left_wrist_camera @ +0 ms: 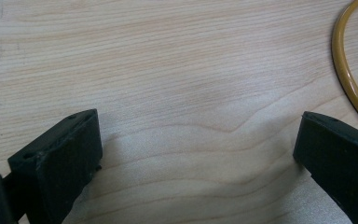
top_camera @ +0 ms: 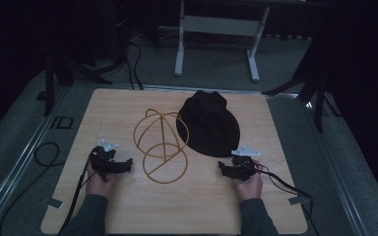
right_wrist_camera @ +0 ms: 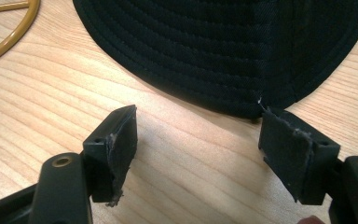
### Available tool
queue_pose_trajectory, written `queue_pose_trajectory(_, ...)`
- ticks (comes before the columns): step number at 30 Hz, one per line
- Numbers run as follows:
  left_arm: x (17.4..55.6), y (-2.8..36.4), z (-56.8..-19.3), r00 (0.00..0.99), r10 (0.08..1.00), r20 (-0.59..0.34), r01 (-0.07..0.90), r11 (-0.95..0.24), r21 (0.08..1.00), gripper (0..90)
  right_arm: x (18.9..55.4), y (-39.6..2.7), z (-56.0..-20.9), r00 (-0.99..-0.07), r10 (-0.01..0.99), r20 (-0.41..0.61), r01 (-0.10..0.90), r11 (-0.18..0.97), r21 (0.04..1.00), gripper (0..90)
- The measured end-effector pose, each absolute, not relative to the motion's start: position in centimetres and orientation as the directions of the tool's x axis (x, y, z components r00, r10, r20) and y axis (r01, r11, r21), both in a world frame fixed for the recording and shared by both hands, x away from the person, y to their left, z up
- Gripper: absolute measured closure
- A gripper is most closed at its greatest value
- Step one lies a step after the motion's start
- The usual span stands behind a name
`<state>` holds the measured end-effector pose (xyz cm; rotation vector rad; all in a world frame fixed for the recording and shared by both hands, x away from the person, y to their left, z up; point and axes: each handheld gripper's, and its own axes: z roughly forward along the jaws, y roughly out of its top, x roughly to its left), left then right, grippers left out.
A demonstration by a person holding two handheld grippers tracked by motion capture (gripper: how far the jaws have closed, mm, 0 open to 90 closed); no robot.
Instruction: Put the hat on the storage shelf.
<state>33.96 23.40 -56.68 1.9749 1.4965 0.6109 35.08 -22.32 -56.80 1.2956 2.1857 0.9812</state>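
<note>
1. The work looks barely begun. The hat (top_camera: 207, 124) lies flat on the table (top_camera: 128, 211), just right of the stand (top_camera: 160, 146) and touching or overlapping its wire on that side; it is not on the stand.
2. The stand, a yellow wire frame, is upright and bare, near the table's middle.
3. What seems left: grasp the hat's brim, lift it, carry it left over the stand and settle it on the wire dome.
4. The right gripper (right_wrist_camera: 198, 140) sits just below the hat's near brim in the high view. Its jaws are spread wide with only bare wood between them. In its own view one jaw tip is at the brim's edge; whether it touches cannot be told. Nothing is pinched.
5. The left gripper (left_wrist_camera: 198, 154) rests low on the table, left of the stand's base ring. Its jaws are also spread wide, holding nothing, and the ring passes just beside one jaw.
</note>
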Motion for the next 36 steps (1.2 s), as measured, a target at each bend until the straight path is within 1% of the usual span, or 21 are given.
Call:
queue_pose_trajectory(7, 34.0, 23.4, -56.7, 0.265, 0.964, 0.014, 0.698, -0.202, 0.687, 1.3, 35.1, -22.3, -56.8, -0.476, 0.879, 0.002, 0.588, 0.317, 0.744, 25.2)
queue_pose_trajectory(12, 34.0, 23.4, -56.7, 0.265, 0.964, 0.013, 0.698, -0.201, 0.687, 1.3, 35.0, -22.3, -56.8, -0.476, 0.879, 0.003, 0.588, 0.317, 0.744, 25.3)
queue_pose_trajectory(14, 34.0, 23.4, -56.7, 0.265, 0.964, 0.013, 0.698, -0.201, 0.687, 1.3, 35.0, -22.3, -56.7, -0.483, 0.875, 0.004, 0.591, 0.323, 0.739, 26.9)
queue_pose_trajectory(16, 34.0, 23.4, -56.7, 0.265, 0.964, 0.013, 0.698, -0.201, 0.687, 1.3, 35.1, -22.5, -56.4, -0.493, 0.87, 0.002, 0.602, 0.339, 0.723, 33.1)
queue_pose_trajectory(22, 34.0, 23.4, -56.7, 0.265, 0.964, 0.013, 0.698, -0.201, 0.687, 1.3, 35.5, -23.1, -55.6, -0.542, 0.84, 0.013, 0.631, 0.397, 0.667, 39.4)
queue_pose_trajectory(25, 34.0, 23.4, -56.7, 0.265, 0.964, 0.013, 0.698, -0.202, 0.687, 1.3, 36.0, -23.6, -55.1, -0.547, 0.837, 0.026, 0.656, 0.41, 0.634, 47.5)
queue_pose_trajectory(27, 34.0, 23.4, -56.7, 0.265, 0.964, 0.013, 0.698, -0.2, 0.688, 1.3, 36.2, -23.8, -54.8, -0.564, 0.825, 0.03, 0.662, 0.43, 0.614, 48.7)
queue_pose_trajectory(31, 34.0, 23.4, -56.7, 0.266, 0.964, 0.013, 0.698, -0.202, 0.687, 1.3, 36.2, -24.0, -53.9, -0.596, 0.803, -0.011, 0.648, 0.489, 0.584, 48.9)
queue_pose_trajectory(35, 34.0, 23.4, -56.7, 0.266, 0.964, 0.013, 0.698, -0.202, 0.687, 1.3, 36.3, -24.1, -53.1, -0.625, 0.781, -0.028, 0.638, 0.53, 0.558, 47.1)
queue_pose_trajectory(36, 34.0, 23.4, -56.7, 0.266, 0.964, 0.013, 0.698, -0.202, 0.687, 1.3, 36.4, -24.1, -52.6, -0.646, 0.762, -0.044, 0.628, 0.563, 0.537, 45.3)
